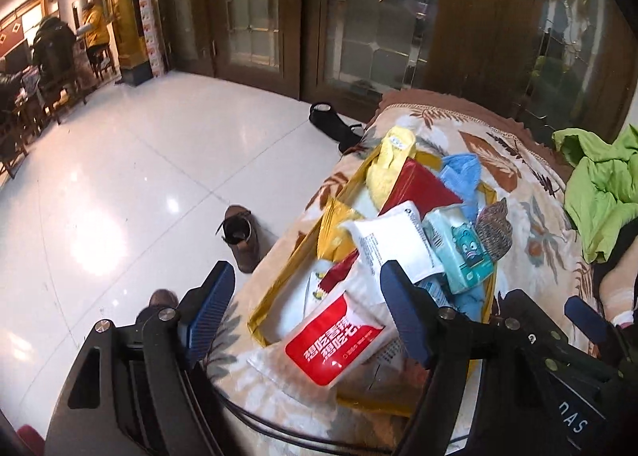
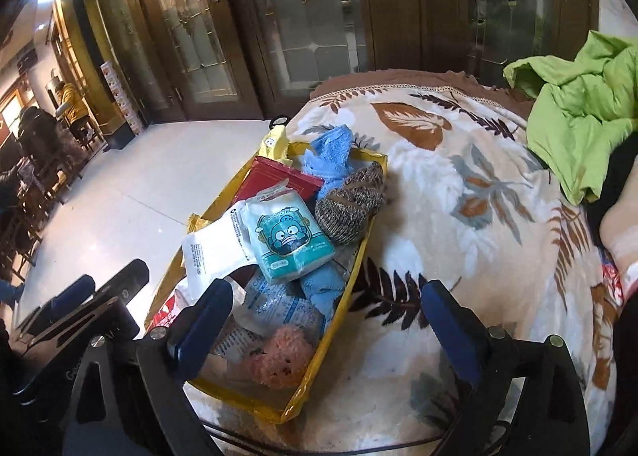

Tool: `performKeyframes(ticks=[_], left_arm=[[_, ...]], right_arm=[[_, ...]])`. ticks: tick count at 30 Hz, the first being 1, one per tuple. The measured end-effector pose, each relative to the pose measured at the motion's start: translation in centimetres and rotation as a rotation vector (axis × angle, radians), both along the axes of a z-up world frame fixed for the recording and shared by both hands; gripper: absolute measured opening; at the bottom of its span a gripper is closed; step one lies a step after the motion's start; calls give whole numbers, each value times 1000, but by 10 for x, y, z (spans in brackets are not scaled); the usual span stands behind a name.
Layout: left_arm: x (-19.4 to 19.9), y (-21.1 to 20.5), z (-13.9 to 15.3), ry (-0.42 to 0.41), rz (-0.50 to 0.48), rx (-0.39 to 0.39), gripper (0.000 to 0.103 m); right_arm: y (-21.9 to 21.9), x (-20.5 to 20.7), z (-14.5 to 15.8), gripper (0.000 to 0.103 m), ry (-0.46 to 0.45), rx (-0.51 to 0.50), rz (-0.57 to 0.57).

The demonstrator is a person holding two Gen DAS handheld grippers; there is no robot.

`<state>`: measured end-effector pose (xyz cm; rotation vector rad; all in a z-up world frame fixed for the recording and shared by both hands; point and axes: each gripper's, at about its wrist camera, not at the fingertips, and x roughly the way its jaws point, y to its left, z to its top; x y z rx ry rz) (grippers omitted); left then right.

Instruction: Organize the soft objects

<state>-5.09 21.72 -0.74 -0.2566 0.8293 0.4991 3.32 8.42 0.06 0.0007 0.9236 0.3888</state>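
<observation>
1. We see the yellow tray (image 2: 361,256) lying on the leaf-print blanket (image 2: 458,185) of a bed, near its left edge, and it is heaped with soft things.
2. Our left gripper (image 1: 307,308) hovers over the near end of the tray, jaws spread wide and empty; the red-and-white pack (image 1: 335,340) lies between and below them.
3. Our right gripper (image 2: 327,308) likewise stands wide open with nothing in it, straddling the tray's near right wall, above the pink fluffy item (image 2: 279,356).
4. We judge everything here light and yielding: the teal tissue pack (image 2: 289,244) should squash under a pinch, and its film may be slippery, so a hold across its short sides suits it.
5. The knitted sock bundle (image 2: 351,205) and the blue towel (image 2: 327,161) look grippy and limp; we would pinch a thick fold in the middle.
6. The white pouch (image 2: 211,248) seems crinkly and floppy; grasped by one edge, it will likely droop.
7. The tray's long axis runs from near right to far left, toward the floor (image 2: 139,209); the tissue pack lies roughly along it.
</observation>
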Motion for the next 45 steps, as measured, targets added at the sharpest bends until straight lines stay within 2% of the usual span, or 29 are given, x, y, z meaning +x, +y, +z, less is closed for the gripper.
performKeyframes(ticks=[15, 19, 20, 26, 30, 36, 45], left_arm=[[1, 7, 1, -15, -35, 40, 75], [4, 2, 1, 9, -30, 113, 83], [4, 2, 2, 3, -37, 112, 83], [7, 10, -2, -15, -92, -6, 83], [9, 13, -4, -15, -105, -40, 83], [10, 11, -6, 0, -107, -16, 83], [7, 10, -5, -27, -107, 13, 83]], right_arm=[[-1, 1, 4, 97, -3, 14, 16], [1, 2, 3, 97, 2, 9, 26], [1, 2, 2, 97, 3, 9, 28], [-1, 3, 1, 97, 12, 20, 26], [-1, 4, 1, 97, 12, 24, 27], [1, 3, 0, 97, 15, 18, 36], [-2, 3, 2, 97, 12, 30, 28]])
